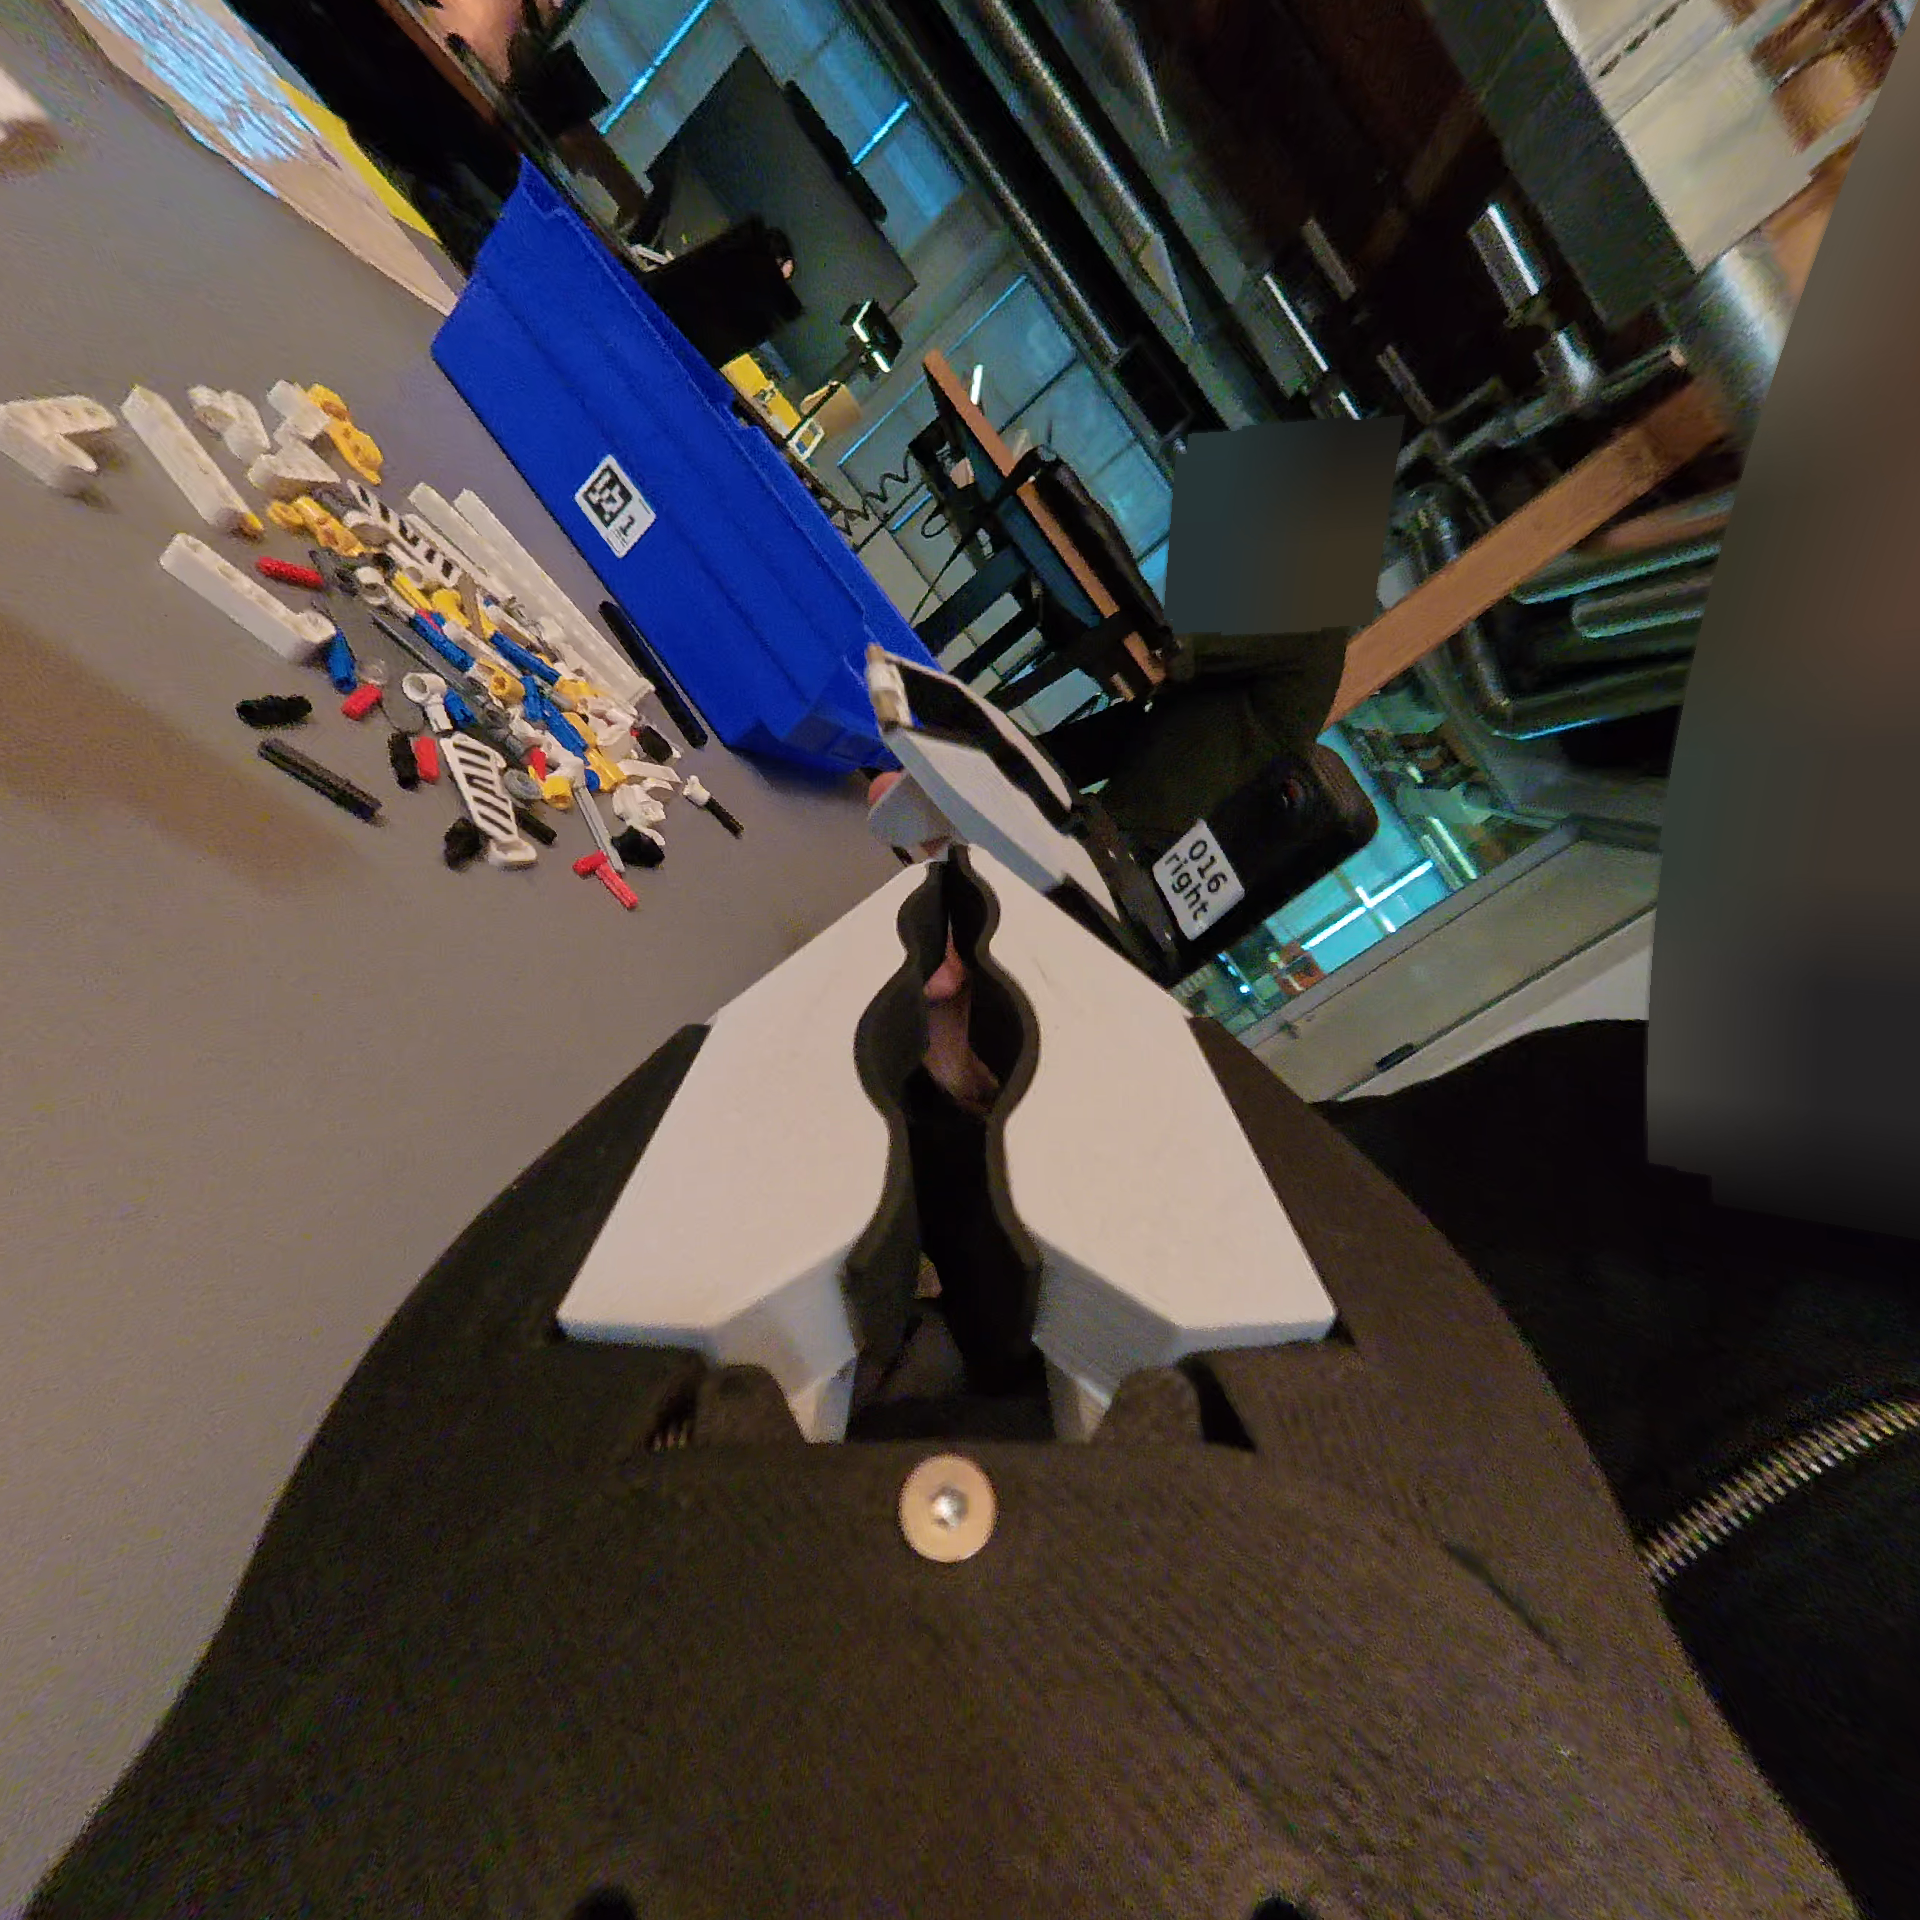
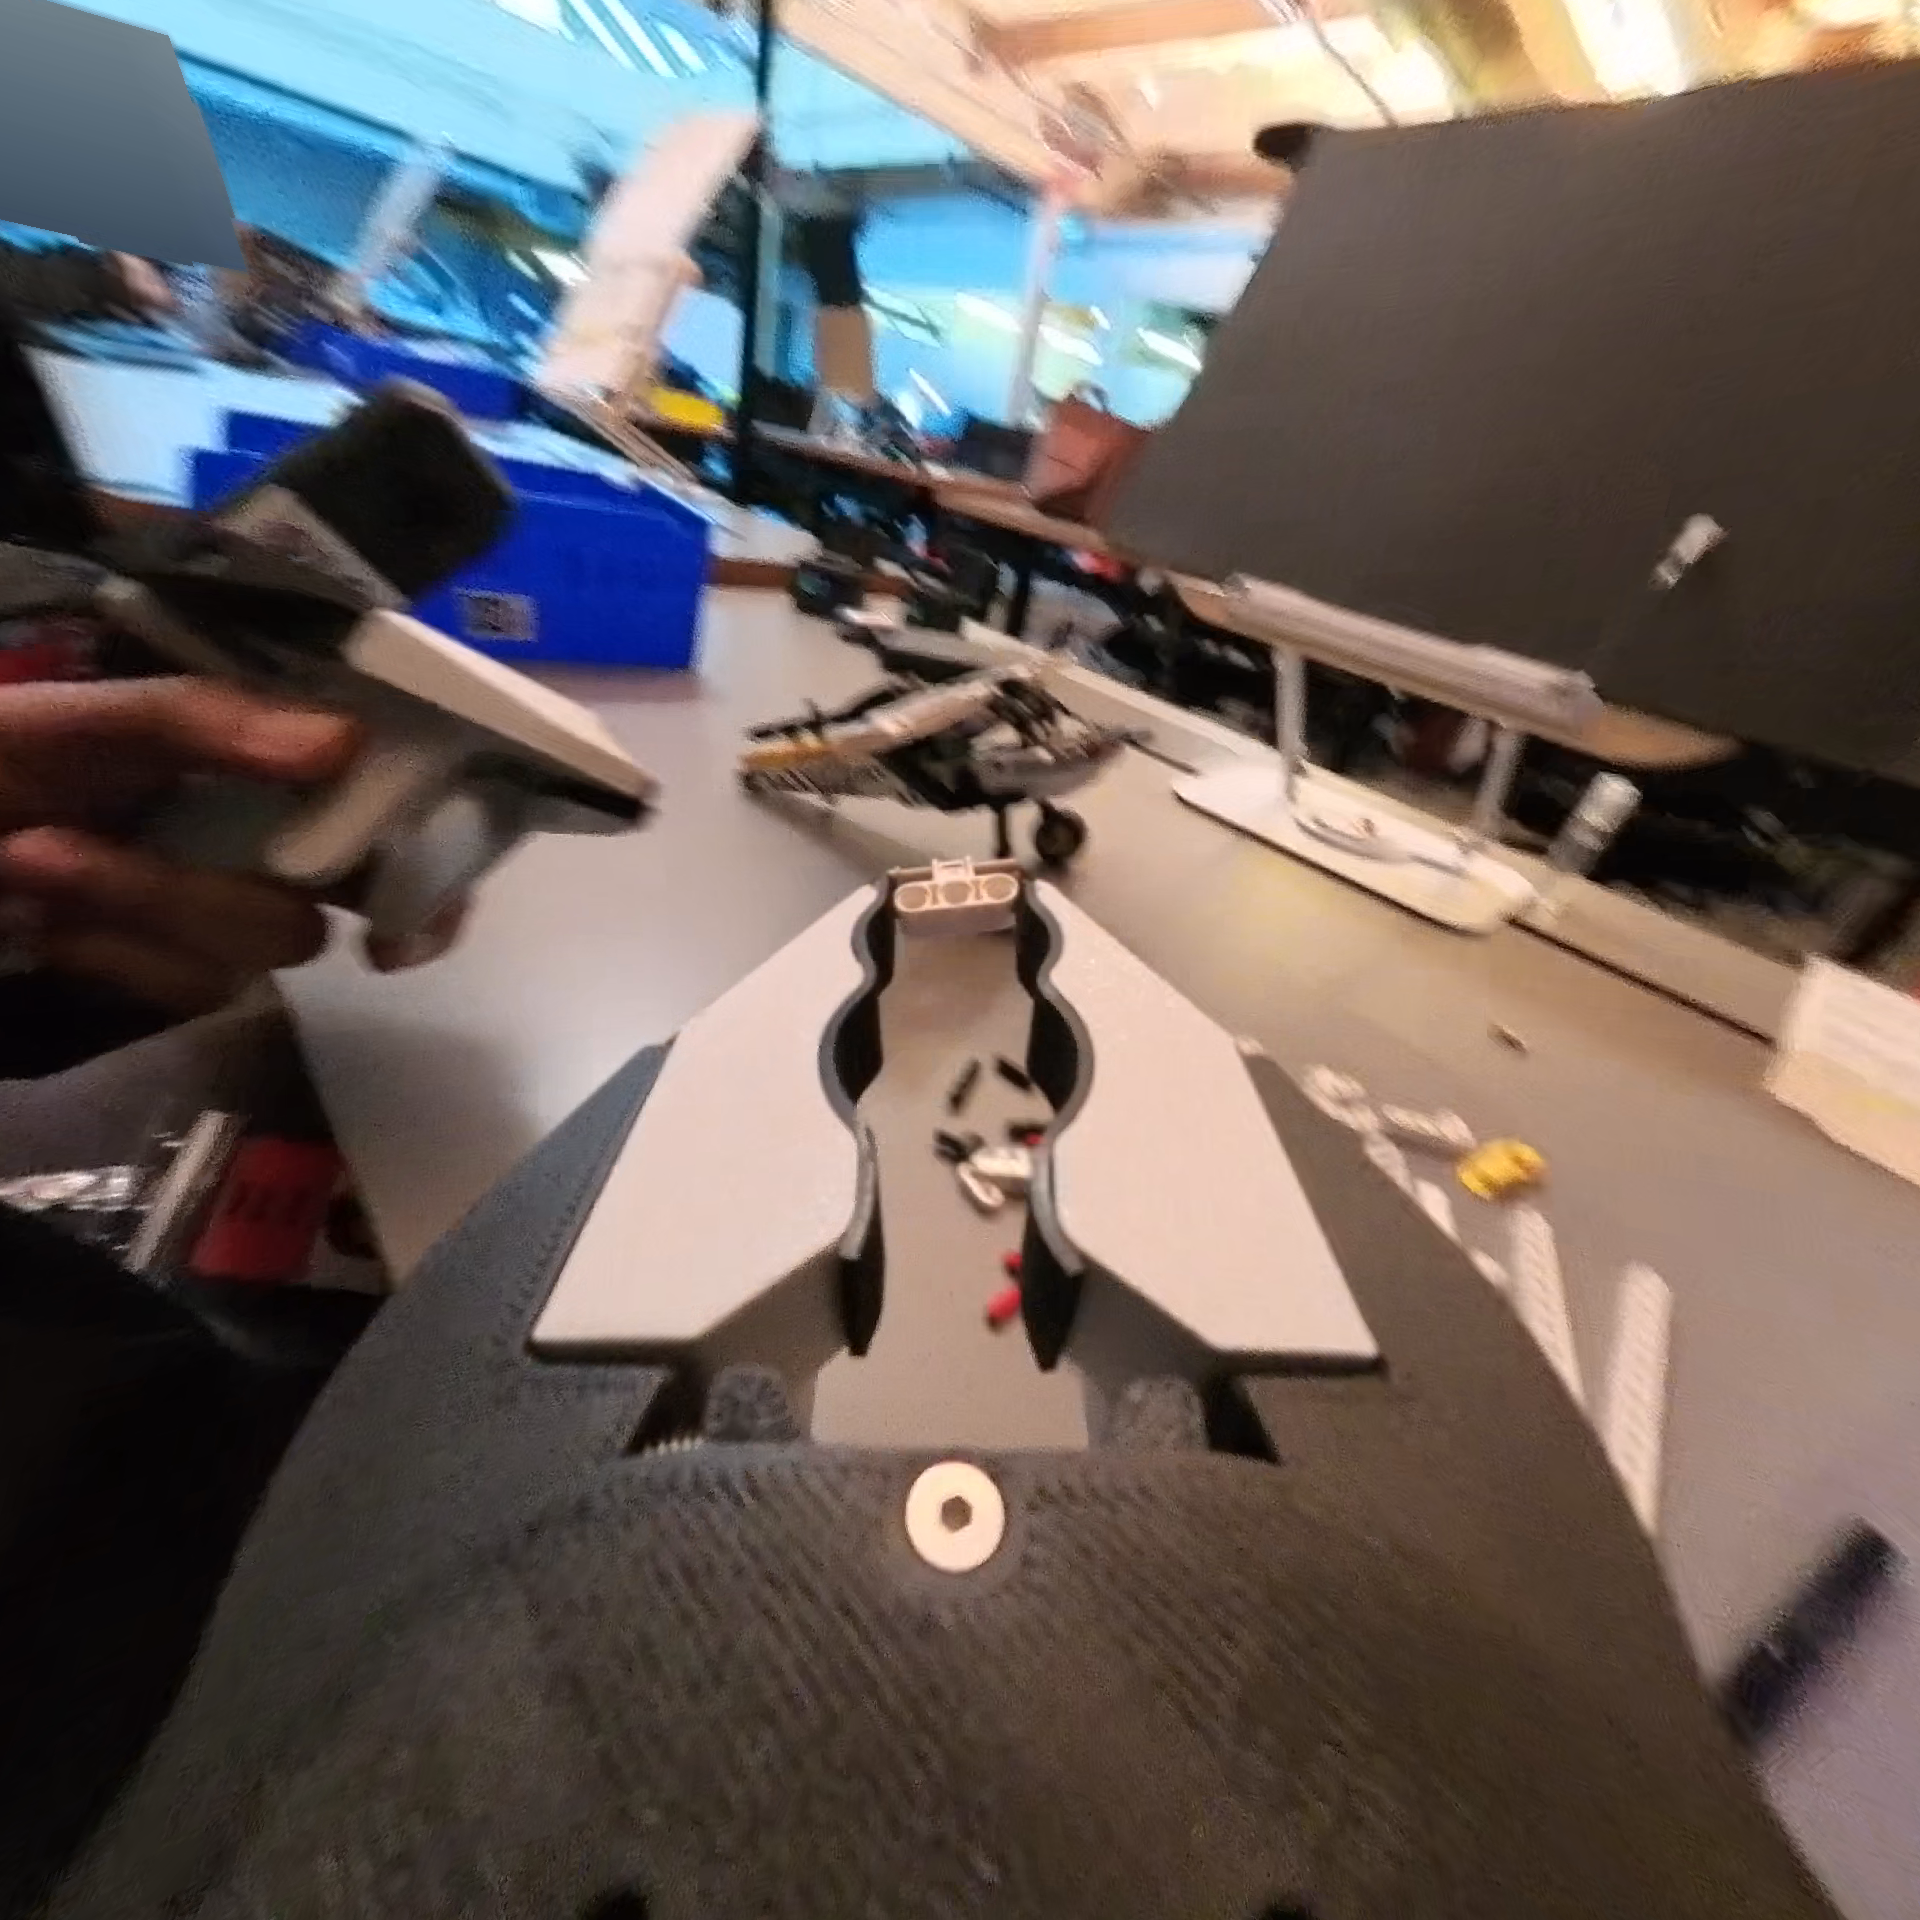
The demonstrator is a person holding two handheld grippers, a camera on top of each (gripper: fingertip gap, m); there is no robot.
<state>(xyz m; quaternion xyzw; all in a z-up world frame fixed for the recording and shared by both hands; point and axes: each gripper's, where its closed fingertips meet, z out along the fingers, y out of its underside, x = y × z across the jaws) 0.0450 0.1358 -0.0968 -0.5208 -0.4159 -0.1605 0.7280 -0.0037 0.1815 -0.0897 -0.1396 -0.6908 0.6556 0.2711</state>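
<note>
On the grey surface (image 1: pixel 260 1039) at far left: a scatter of small white, yellow, blue, red and black building pieces (image 1: pixel 436 644), with a blue bin (image 1: pixel 644 499) just beyond it. Left gripper (image 1: pixel 951 868) off the surface, fingers closed tip to tip, nothing between them. Right gripper (image 2: pixel 954 904): fingers clamped on a small light-grey holed brick (image 2: pixel 951 902) at the tips, a partly built model (image 2: pixel 935 738) on the surface beyond.
</note>
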